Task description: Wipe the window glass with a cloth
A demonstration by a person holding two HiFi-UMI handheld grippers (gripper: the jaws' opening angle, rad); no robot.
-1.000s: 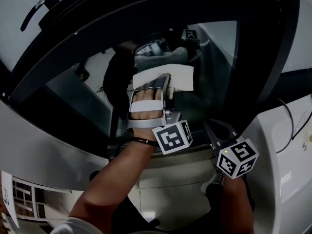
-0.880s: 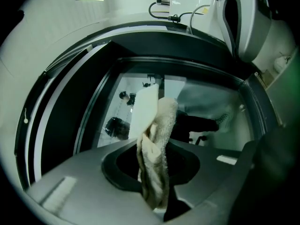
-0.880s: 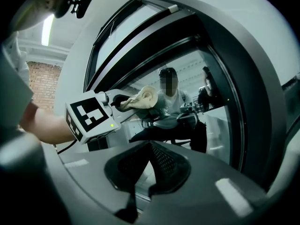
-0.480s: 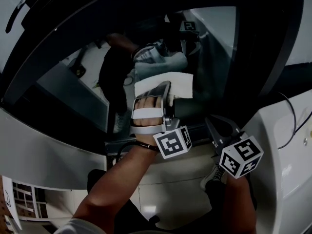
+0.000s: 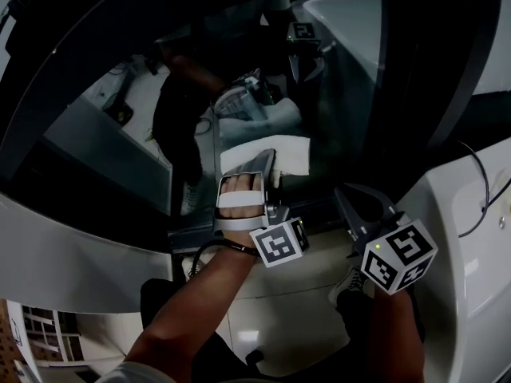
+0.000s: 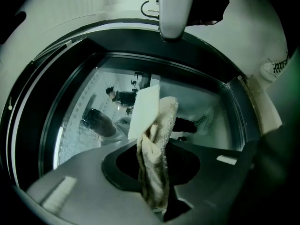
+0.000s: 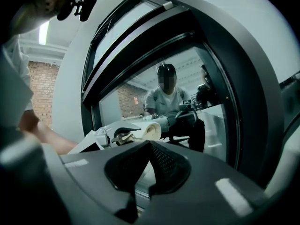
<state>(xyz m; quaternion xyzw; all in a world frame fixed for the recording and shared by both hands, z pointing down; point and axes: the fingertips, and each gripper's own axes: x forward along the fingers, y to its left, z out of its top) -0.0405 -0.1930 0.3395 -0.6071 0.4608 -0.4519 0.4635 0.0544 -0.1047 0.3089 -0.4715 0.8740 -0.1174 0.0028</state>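
The dark window glass (image 5: pixel 120 110) sits in a black frame and reflects the room. My left gripper (image 5: pixel 268 163) is shut on a white cloth (image 5: pixel 271 152), which lies flat against the lower part of the pane. In the left gripper view the cloth (image 6: pixel 161 121) stands pinched between the jaws, with its reflection in the glass (image 6: pixel 93 97) just behind it. My right gripper (image 5: pixel 361 204) hangs to the right, below the glass by the sill, shut and with nothing in it. In its own view the right gripper (image 7: pixel 147 146) points at the glass (image 7: pixel 140 88).
A black window frame (image 5: pixel 447 62) surrounds the pane. A white body panel (image 5: pixel 459 238) lies at the right, with a thin cable (image 5: pixel 487 186) over it. Another white panel (image 5: pixel 72 270) lies at the lower left. A tiled floor (image 5: pixel 263 313) shows below. A person (image 7: pixel 166 97) is reflected in the glass.
My left gripper has slid the cloth down the glass toward the lower edge. The right gripper has stayed about where it was.
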